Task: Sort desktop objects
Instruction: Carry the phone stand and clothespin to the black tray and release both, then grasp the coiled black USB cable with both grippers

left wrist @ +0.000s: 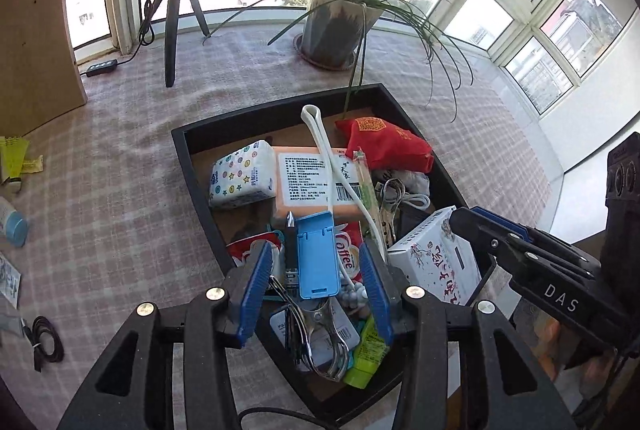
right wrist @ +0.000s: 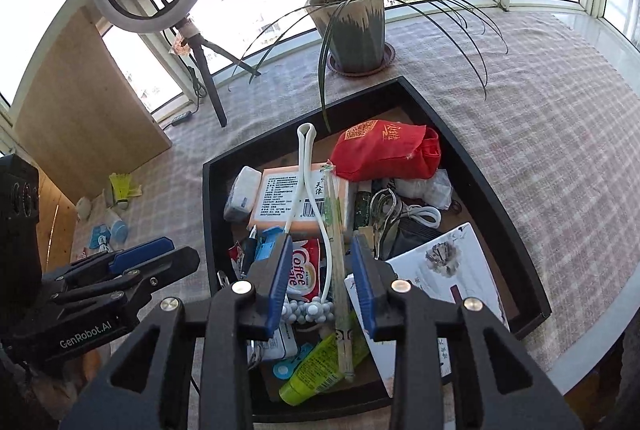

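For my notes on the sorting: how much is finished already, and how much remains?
Done: the black tray already holds many things, such as the red pouch and the blue phone stand. In hand: nothing; the left gripper and right gripper stand open above the tray. Left: a coiled black cable and a blue-capped bottle lie outside on the cloth.

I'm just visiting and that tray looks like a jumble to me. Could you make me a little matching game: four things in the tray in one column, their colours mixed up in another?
Things:
1. cloth pouch
2. phone stand
3. squeeze tube
4. flat packet with a barcode label

Colours:
A. light blue
B. orange
C. red
D. lime green

Pairs: 1-C, 2-A, 3-D, 4-B
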A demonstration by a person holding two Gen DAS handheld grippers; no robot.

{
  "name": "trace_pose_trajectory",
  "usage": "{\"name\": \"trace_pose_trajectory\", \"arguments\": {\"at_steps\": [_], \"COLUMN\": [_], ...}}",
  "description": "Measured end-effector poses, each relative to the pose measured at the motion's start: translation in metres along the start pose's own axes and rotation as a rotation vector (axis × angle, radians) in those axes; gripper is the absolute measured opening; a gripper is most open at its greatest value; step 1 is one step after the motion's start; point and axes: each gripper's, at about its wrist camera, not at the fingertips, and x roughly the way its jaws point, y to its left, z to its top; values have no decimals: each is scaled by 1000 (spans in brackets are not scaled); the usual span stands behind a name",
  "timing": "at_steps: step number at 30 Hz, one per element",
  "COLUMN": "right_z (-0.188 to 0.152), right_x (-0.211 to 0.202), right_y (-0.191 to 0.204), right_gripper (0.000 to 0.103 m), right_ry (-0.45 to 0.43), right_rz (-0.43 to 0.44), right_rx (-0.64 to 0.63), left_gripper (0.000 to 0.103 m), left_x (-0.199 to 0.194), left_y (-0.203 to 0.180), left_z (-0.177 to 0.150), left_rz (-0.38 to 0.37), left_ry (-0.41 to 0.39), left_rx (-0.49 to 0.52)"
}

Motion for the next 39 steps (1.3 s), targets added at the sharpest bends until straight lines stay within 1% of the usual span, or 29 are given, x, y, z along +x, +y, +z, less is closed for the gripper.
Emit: {"name": "trace_pose_trajectory", "arguments": {"at_steps": [4, 7, 11, 15, 20, 25, 28, 33, 36, 39], "right_z": [0, -1, -9, -18, -31, -48, -62, -85, -97, -106], "right_x": [7, 17, 34, 54, 86, 121, 142, 176, 193, 207], "right_y": [22, 46, 88, 135, 194, 243, 270, 314, 336, 349], "right_gripper": [30, 30, 30, 30, 30, 30, 29, 24, 23, 22], "right_ry": [18, 37, 74, 117, 206, 318, 392, 501, 545, 569], "right_rz": [27, 62, 106, 152, 228, 313, 352, 390, 377, 339], "right_rx": [-38, -71, -140, -213, -286, -307, -315, -327, -345, -360], "left_gripper": [43, 43, 43, 43, 43, 43, 43, 43, 43, 43], "left_x": [-9, -16, -27, -38, -51, -59, -59, -57, -54, -49], "left_y": [31, 60, 103, 151, 202, 259, 287, 314, 322, 326], "left_z": [-7, -15, -29, -46, -72, -103, -123, -143, -148, -149], "left_rz": [31, 55, 107, 143, 201, 244, 252, 237, 222, 208], "left_ry": [-6, -11, -16, -15, -9, 10, 27, 47, 48, 51], "left_rx": [-45, -95, -160, -245, -305, -410, -461, -482, -476, -456]}}
